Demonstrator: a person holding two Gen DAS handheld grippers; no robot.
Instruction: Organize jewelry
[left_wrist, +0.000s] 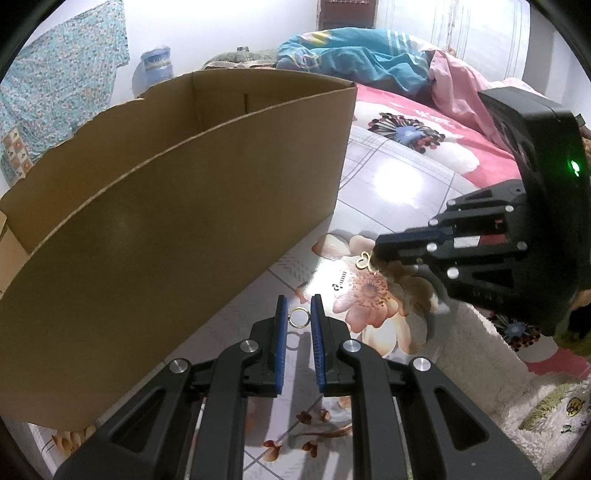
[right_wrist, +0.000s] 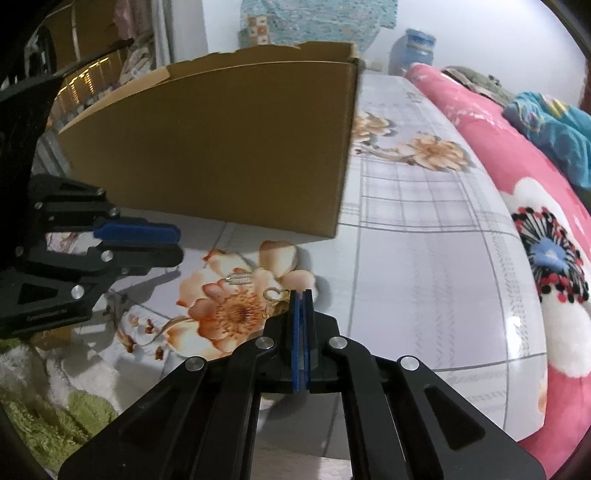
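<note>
We hold a gold ring pinched between the blue pads of the left hand-held gripper, jaws narrow and closed on the ring's rim, low over the floral vinyl surface. The right hand-held gripper has its pads pressed together; a gold heart-shaped charm sits at about ten o'clock from its tips, and from the left wrist view it seems to hang from them, so we judge it caught by a thin edge. A small silver piece lies on the printed flower at about ten o'clock from the charm.

The open cardboard box stands at eleven o'clock from the ring, its near wall tall. To do this step well, we should lift both pieces straight up before crossing that wall, keep the squeeze steady, since both grips are slight, and travel slowly. We should loosen the pads only once they are well over the box's inside.
</note>
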